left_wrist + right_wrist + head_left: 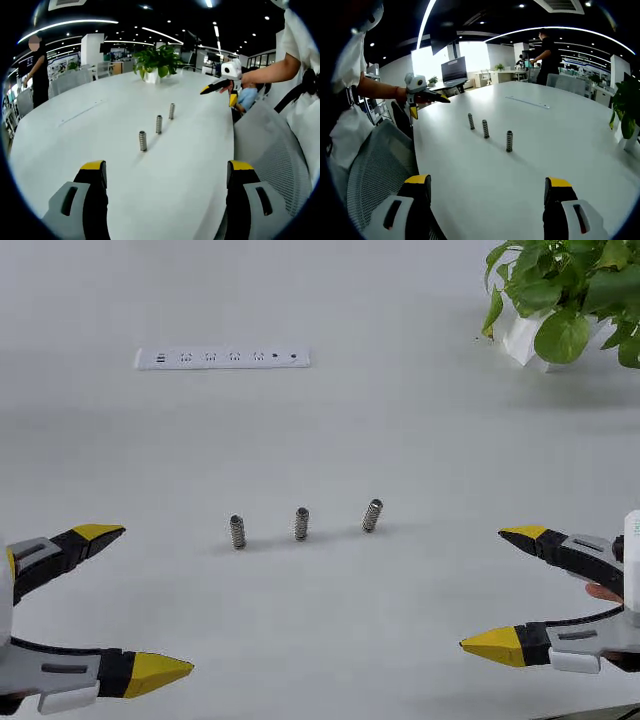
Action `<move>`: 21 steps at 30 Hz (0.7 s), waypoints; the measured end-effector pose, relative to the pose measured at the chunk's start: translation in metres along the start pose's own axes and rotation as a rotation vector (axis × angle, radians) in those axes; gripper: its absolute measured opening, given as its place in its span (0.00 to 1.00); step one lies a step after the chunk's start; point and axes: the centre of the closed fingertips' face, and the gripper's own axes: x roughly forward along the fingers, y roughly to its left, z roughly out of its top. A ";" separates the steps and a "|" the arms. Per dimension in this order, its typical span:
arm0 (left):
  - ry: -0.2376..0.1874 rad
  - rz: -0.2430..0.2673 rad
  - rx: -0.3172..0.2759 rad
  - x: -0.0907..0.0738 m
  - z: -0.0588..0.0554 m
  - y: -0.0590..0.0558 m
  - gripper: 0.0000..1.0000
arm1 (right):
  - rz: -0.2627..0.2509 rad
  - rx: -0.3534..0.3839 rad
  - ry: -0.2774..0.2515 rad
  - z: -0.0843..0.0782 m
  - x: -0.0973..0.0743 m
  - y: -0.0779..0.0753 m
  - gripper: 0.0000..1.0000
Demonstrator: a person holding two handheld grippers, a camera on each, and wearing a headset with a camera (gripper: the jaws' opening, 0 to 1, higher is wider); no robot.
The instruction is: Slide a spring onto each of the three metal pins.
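Three upright springs (301,524) between left tool (155,599) and right tool (482,589), jaws apart.

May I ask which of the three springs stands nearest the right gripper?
The end spring nearest the plant; the middle spring and far spring stand farther off.

We recorded bright, coiled metal springs (301,524) at 12 o'clock on the smooth, matt white table (400,620).

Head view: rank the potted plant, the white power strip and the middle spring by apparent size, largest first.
1. potted plant, largest in area, though cropped by the frame edge.
2. white power strip, about as long as the plant is wide, but far thinner.
3. middle spring, clearly smallest, despite being nearest the camera.
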 end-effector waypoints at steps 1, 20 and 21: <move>0.001 0.000 -0.001 0.000 0.000 -0.001 0.99 | -0.001 -0.001 0.000 0.000 -0.001 0.000 0.93; 0.017 -0.014 -0.001 -0.001 -0.006 -0.002 0.99 | 0.003 -0.010 0.000 0.003 -0.001 0.001 0.92; 0.017 -0.015 -0.001 -0.001 -0.006 -0.002 0.99 | 0.004 -0.010 0.000 0.004 -0.001 0.001 0.92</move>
